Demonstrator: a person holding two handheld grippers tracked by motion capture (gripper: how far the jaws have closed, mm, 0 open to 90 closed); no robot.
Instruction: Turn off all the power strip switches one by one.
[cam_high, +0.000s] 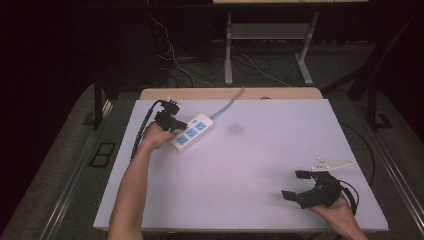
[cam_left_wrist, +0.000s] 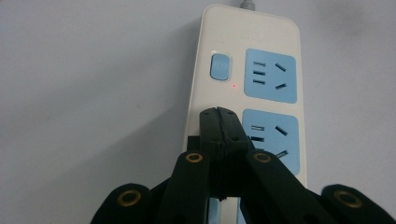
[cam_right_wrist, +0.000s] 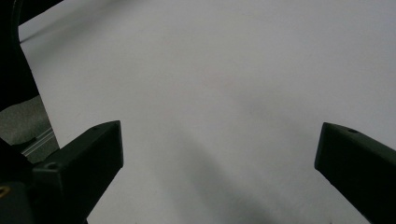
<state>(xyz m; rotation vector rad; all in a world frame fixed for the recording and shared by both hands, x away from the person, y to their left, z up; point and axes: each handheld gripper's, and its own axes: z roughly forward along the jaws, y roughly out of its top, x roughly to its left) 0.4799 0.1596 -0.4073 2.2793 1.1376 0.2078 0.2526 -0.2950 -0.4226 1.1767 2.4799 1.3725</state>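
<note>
A white power strip (cam_high: 192, 132) with blue sockets lies at the back left of the white table (cam_high: 260, 150), its grey cable (cam_high: 227, 106) running off the far edge. In the left gripper view the strip (cam_left_wrist: 252, 60) shows a blue switch (cam_left_wrist: 220, 66) and a small red light (cam_left_wrist: 233, 86). My left gripper (cam_left_wrist: 218, 111) is shut with nothing between its jaws, its tips over the strip just short of the switch; in the high view the left gripper (cam_high: 172, 122) is at the strip's left end. My right gripper (cam_high: 296, 185) is open over bare table at the front right, its jaws (cam_right_wrist: 219, 154) spread wide.
A wooden edge (cam_high: 230, 93) runs behind the white board. Cables and grey table legs (cam_high: 229, 50) lie on the floor beyond. Dark floor mats flank the table.
</note>
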